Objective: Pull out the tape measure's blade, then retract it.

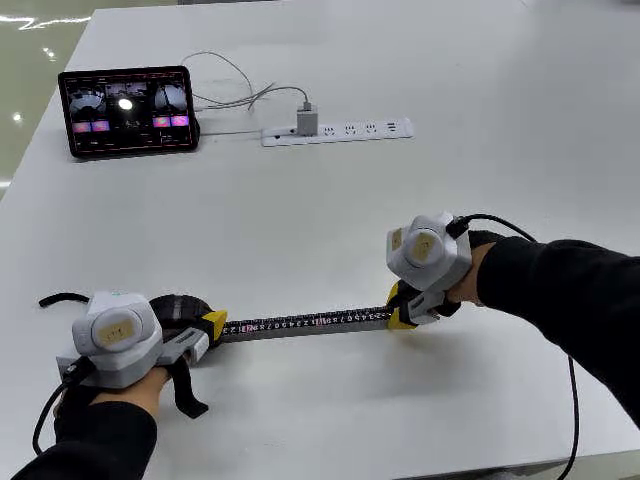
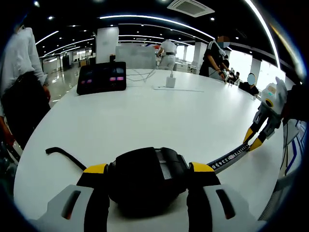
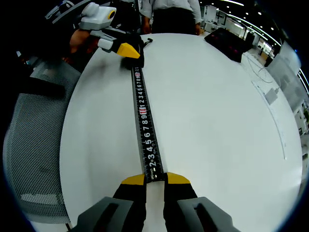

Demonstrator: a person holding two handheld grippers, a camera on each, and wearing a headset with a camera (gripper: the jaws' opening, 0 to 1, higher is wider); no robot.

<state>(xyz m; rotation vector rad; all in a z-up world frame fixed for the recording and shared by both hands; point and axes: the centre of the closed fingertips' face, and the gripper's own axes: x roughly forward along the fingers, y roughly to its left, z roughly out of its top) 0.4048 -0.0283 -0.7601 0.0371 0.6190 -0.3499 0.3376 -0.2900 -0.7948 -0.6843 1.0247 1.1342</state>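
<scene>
Left tongs (image 2: 148,167) clamping black tape measure case (image 2: 147,186), right tongs (image 3: 155,180) pinching extended blade (image 3: 145,125), numerals 2–9 readable

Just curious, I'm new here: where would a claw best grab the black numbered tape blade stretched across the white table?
The black numbered blade lies flat on the white table, so I'd grip its free end, coming along the strip from the side opposite the round black case; the right claw sits there, jaws flanking its edges.

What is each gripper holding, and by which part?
Left gripper clamps the tape measure case across its sides; right gripper pinches the blade at its free end.
</scene>
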